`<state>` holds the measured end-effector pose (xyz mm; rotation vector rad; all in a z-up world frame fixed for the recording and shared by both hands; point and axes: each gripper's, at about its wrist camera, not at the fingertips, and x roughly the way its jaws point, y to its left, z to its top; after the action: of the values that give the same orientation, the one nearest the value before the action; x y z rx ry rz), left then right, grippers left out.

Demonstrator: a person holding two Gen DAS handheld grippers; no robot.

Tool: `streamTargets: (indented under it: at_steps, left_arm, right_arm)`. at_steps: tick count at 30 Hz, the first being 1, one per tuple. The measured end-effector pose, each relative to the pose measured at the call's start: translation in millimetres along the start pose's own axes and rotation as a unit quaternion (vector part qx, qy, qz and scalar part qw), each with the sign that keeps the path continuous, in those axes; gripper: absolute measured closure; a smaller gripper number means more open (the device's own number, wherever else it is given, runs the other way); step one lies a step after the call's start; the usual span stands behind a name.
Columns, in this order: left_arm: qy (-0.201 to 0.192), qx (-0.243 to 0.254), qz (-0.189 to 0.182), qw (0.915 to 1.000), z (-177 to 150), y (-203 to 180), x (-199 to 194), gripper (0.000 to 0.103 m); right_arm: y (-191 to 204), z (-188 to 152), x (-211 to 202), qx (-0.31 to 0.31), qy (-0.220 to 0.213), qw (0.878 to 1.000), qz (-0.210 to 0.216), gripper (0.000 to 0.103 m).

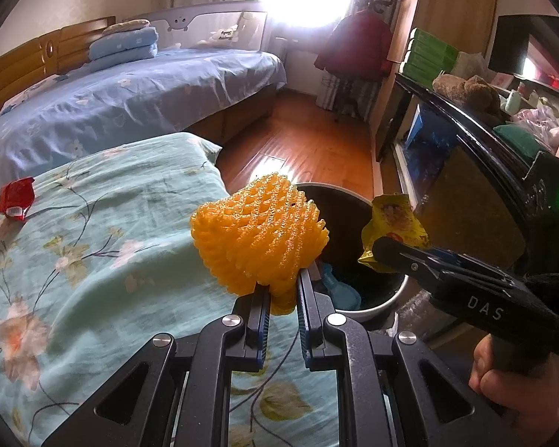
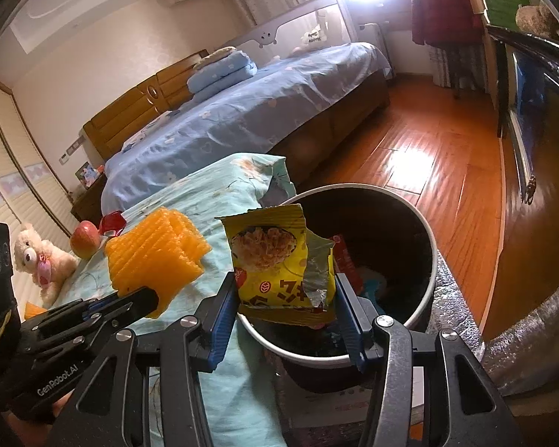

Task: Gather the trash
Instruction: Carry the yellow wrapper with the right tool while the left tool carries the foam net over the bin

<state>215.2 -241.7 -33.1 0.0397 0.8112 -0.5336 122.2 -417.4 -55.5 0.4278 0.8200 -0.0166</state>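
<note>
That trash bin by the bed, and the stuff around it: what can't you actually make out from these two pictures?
- Trash bin: its bottom is hidden in both views; the yellow snack wrapper and the right gripper cover its near side.
- Bin contents: dark, only red and blue scraps show.
- Wrapper's print: too crumpled to read, right wrist view.
- Red wrapper on the bedspread: too small to identify, left wrist view.
- Apple: cut by the left wrist view's edge.
- Orange foam net: its lower end sits behind the left gripper.

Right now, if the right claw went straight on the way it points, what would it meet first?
Probably the trash bin: the right claw, shut on the yellow snack wrapper, points down at its near rim and dark inside. Depth is unclear.
</note>
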Motion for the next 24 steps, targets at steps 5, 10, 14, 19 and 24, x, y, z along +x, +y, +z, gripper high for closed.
streamTargets:
  at_steps: [5,10,14,19,24]
  left_arm:
    - [0.003,0.004,-0.002,1.0000,2,-4,6,0.091]
    - [0.005,0.007,-0.002,1.0000,5,-6,11,0.091]
    - [0.008,0.010,-0.002,0.9999,7,-10,14,0.091]
    - [0.008,0.014,-0.003,0.9999,9,-13,18,0.091]
    - [0.009,0.015,-0.002,0.9998,9,-15,20,0.091]
  right_arm:
    - [-4,4,0,0.002,-0.002,1.000,-0.005,0.052]
    - [-8,6,3,0.004,-0.003,1.000,-0.009,0.052]
    - [-11,7,4,0.005,-0.002,1.000,-0.011,0.052]
    - [-12,8,6,0.007,-0.002,1.000,-0.012,0.052]
    - [-13,9,5,0.008,-0.002,1.000,-0.013,0.052]
